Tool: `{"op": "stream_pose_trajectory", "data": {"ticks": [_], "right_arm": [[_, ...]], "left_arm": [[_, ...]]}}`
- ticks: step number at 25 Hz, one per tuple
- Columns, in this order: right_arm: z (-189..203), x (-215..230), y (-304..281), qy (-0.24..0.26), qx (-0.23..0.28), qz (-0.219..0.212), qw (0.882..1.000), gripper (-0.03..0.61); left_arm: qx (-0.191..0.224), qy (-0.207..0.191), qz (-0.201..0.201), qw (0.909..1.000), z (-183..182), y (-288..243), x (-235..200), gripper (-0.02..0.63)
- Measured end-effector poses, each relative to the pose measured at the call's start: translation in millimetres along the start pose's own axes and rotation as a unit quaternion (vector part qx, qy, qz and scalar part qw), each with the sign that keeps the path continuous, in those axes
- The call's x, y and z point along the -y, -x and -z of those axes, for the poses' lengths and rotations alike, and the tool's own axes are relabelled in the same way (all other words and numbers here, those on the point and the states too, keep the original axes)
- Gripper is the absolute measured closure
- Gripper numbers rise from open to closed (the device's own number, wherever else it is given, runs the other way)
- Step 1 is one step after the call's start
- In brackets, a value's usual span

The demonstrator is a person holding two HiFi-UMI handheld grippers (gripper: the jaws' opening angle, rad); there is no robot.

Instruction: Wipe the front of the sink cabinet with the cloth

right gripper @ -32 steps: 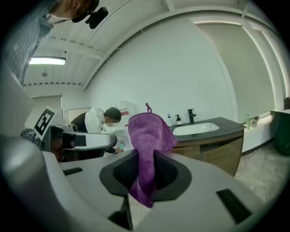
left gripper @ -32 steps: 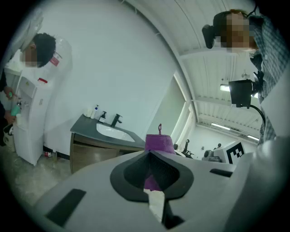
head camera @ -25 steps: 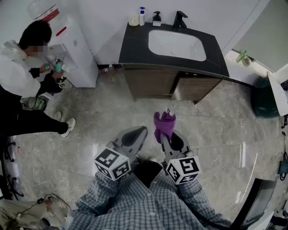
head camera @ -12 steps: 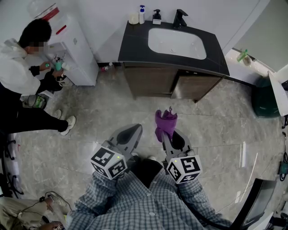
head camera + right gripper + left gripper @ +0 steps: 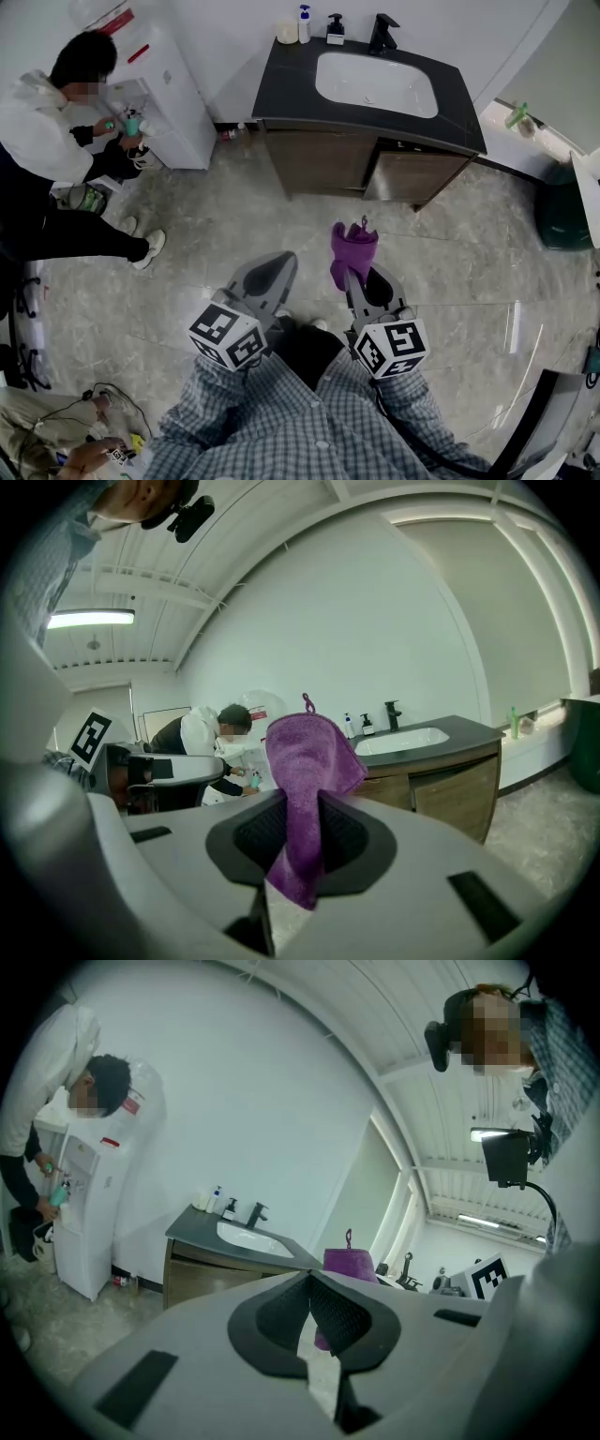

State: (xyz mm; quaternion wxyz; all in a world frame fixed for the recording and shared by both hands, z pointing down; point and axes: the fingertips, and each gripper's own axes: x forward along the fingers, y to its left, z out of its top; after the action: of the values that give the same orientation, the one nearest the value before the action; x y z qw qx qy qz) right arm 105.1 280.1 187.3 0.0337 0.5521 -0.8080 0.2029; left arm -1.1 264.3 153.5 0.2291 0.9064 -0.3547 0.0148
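A purple cloth point(image 5: 352, 248) point(image 5: 305, 771) sticks up from my right gripper point(image 5: 355, 272), whose jaws are shut on it; its tail hangs down between the pads. The left gripper view also catches the purple cloth point(image 5: 352, 1262). My left gripper point(image 5: 272, 272) is shut with nothing in it. The sink cabinet point(image 5: 367, 169) has a wooden front under a dark counter with a white basin point(image 5: 377, 84). It stands well ahead of both grippers across the stone floor, and shows in the gripper views point(image 5: 211, 1269) point(image 5: 441, 785).
A person in white point(image 5: 42, 141) crouches at a white water dispenser point(image 5: 164, 84) left of the cabinet. Bottles and a black tap point(image 5: 382, 33) stand on the counter. A dark green bin point(image 5: 562, 211) is at the right. Cables lie at the lower left.
The cabinet and person have shifted slightly down in the head view. Both grippers keep their pose, and the cloth stays clamped in the right one.
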Motion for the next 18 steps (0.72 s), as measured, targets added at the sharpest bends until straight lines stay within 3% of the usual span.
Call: {"op": "stream_pose_trajectory", "data": {"ticks": [10,18], "right_arm": [[10,19,19,-0.011,-0.003,0.000,1.000,0.505],[9,33,-8,-0.011,-0.013,0.010,1.000,0.505]], "left_arm": [[0.005,0.001,0.008,1.0000,10,-11,24,0.603],[0.007,0.014,0.005,0.9999,2,-36,-9,0.602]]}}
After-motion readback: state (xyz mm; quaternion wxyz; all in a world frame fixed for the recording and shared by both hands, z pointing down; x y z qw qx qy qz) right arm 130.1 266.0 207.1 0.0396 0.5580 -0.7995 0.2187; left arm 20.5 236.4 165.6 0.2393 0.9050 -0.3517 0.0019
